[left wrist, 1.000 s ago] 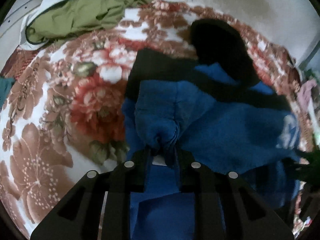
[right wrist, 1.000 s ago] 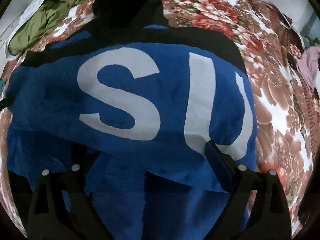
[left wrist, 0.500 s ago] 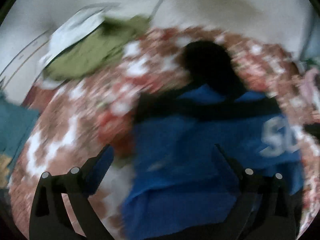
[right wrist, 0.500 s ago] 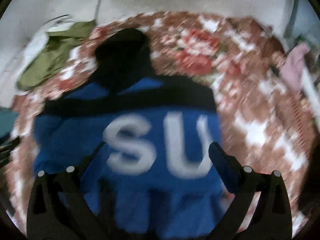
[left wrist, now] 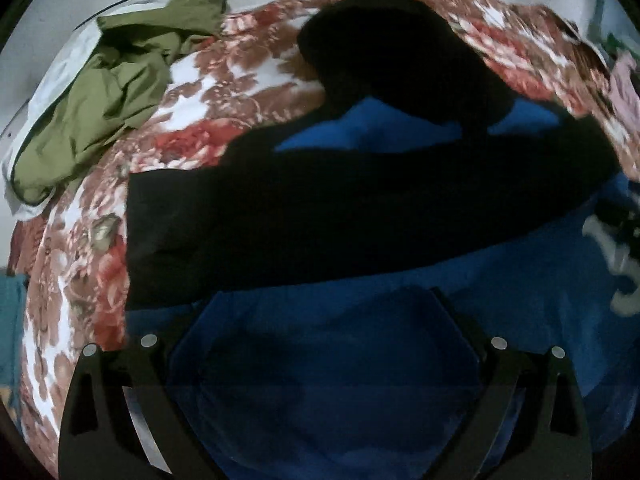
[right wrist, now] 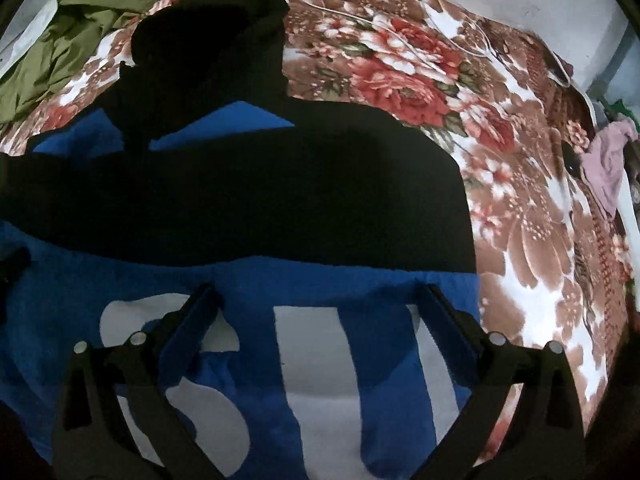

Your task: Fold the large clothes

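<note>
A blue and black hooded sweatshirt lies flat on a floral blanket, its black hood at the far end. My left gripper stands open over the plain blue left part, nothing between its fingers. In the right wrist view the same sweatshirt shows large white letters below a black band. My right gripper is open above those letters, holding nothing. At the right edge of the left view a dark blurred thing sits over the white lettering.
A crumpled olive-green garment lies on white cloth at the blanket's far left corner. A pink cloth hangs off the right side. A thin white cord runs across the far blanket. A teal item sits at the left edge.
My left gripper let go of the bunched blue fabric and opened wide. Both grippers pulled back, then came down close over the sweatshirt again. The blue cloth now lies flatter.
</note>
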Available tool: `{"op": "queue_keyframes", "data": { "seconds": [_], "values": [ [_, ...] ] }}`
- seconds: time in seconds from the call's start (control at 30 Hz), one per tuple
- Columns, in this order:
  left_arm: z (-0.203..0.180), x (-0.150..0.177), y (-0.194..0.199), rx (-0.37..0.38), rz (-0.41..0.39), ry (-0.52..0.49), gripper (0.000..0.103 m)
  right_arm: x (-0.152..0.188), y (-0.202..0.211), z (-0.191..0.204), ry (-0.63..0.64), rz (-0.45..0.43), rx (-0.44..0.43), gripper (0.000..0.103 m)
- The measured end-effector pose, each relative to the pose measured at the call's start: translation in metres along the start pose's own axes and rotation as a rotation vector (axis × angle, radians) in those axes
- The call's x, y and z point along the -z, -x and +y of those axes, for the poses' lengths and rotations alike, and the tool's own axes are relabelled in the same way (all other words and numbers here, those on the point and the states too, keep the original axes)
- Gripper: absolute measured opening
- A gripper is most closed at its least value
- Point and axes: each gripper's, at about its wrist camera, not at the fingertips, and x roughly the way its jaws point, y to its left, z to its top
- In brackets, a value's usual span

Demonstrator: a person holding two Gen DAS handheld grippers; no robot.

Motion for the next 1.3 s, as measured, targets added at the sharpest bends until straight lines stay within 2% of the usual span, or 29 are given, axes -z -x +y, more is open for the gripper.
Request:
{"op": "queue_keyframes", "data": {
  "seconds": [0.13,0.23,0.37,0.47,0.53,0.6,0.63,0.7,0.77,0.93,1.0,1.03,1.13,1.23,1.3],
  "values": [
    [0.003,0.004,-0.014,0.02,0.013,0.021,0.099,0.002,-0.016,-0.009,-0.043,0.028,-0.056,0.1],
    [0.0,0.001,-0.021,0.007,0.016,0.002,0.099,0.005,-0.019,-0.007,-0.016,0.021,-0.055,0.1],
    [-0.005,-0.011,-0.007,0.002,0.034,-0.008,0.098,-0.004,0.009,-0.007,-0.04,0.017,-0.066,0.099],
    [0.004,-0.031,0.03,0.077,0.011,0.039,0.098,-0.021,0.048,-0.018,-0.102,-0.021,-0.165,0.099],
    [0.022,-0.054,0.059,0.141,-0.024,0.099,0.098,-0.045,0.065,-0.032,-0.177,-0.027,-0.266,0.099],
    [0.044,-0.083,0.068,0.213,-0.04,0.16,0.098,-0.072,0.064,-0.041,-0.203,-0.012,-0.309,0.099],
    [0.056,-0.1,0.064,0.242,-0.039,0.183,0.098,-0.088,0.062,-0.045,-0.197,-0.018,-0.301,0.099],
    [0.075,-0.13,0.048,0.268,-0.027,0.219,0.098,-0.129,0.052,-0.049,-0.149,-0.05,-0.273,0.099],
    [0.096,-0.165,0.018,0.313,-0.014,0.264,0.098,-0.169,0.027,-0.049,-0.128,-0.043,-0.301,0.099],
    [0.108,-0.236,-0.067,0.408,0.014,0.316,0.098,-0.246,-0.061,-0.051,-0.25,0.011,-0.562,0.098],
    [0.106,-0.254,-0.097,0.44,0.024,0.327,0.098,-0.264,-0.095,-0.047,-0.296,0.046,-0.654,0.098],
    [0.103,-0.263,-0.114,0.468,0.037,0.329,0.098,-0.271,-0.115,-0.045,-0.316,0.067,-0.67,0.097],
    [0.094,-0.279,-0.151,0.493,0.063,0.285,0.096,-0.283,-0.161,-0.033,-0.291,0.143,-0.648,0.094],
    [0.1,-0.287,-0.178,0.558,0.066,0.327,0.094,-0.29,-0.181,-0.023,-0.282,0.174,-0.715,0.083],
    [0.106,-0.289,-0.191,0.599,0.072,0.354,0.093,-0.294,-0.19,-0.018,-0.285,0.18,-0.765,0.08]
  ]
}}
